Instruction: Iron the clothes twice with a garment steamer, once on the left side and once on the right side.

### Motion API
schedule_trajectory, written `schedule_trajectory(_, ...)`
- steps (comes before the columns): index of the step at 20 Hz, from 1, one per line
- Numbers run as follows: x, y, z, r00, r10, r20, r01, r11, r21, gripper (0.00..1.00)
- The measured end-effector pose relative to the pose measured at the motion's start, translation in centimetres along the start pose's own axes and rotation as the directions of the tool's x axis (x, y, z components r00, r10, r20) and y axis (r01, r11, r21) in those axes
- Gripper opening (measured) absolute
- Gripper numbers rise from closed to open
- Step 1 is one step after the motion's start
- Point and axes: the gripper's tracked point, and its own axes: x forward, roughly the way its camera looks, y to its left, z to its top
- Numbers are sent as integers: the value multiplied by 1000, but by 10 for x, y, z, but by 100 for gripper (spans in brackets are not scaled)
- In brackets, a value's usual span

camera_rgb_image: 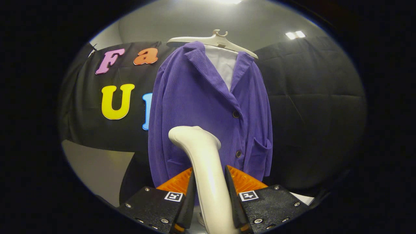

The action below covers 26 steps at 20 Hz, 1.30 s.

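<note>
A purple corduroy jacket (pixel 195 107) hangs on a pale hanger (pixel 214 40) over a white shirt (pixel 224 65), straight ahead of me. My gripper (pixel 209 182) is shut on the cream handle of the garment steamer (pixel 203 156), both fingers pressing its sides. The steamer's head curves up and forward, standing before the jacket's lower left panel, close to the button row (pixel 238 153). Whether the head touches the cloth I cannot tell.
Black cloth walls stand behind and to the right of the jacket. A pale surface (pixel 94 165) lies low on the left. A jacket pocket (pixel 258 154) sits to the right of the steamer head. Ceiling lights (pixel 295 34) glow above.
</note>
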Motion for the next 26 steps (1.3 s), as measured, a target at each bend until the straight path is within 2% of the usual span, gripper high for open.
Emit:
schedule_trajectory(9, -26, -7, -102, 983, 30, -181, -36, 999, -27, 48)
schedule_trajectory(13, -51, -12, -117, 979, 44, -197, -55, 997, -52, 48)
schedule_trajectory(19, -109, -35, -76, 996, 37, -84, -43, 997, -64, 48)
schedule_trajectory(26, -165, -63, 26, 994, -2, 111, 2, 1000, 5, 48)
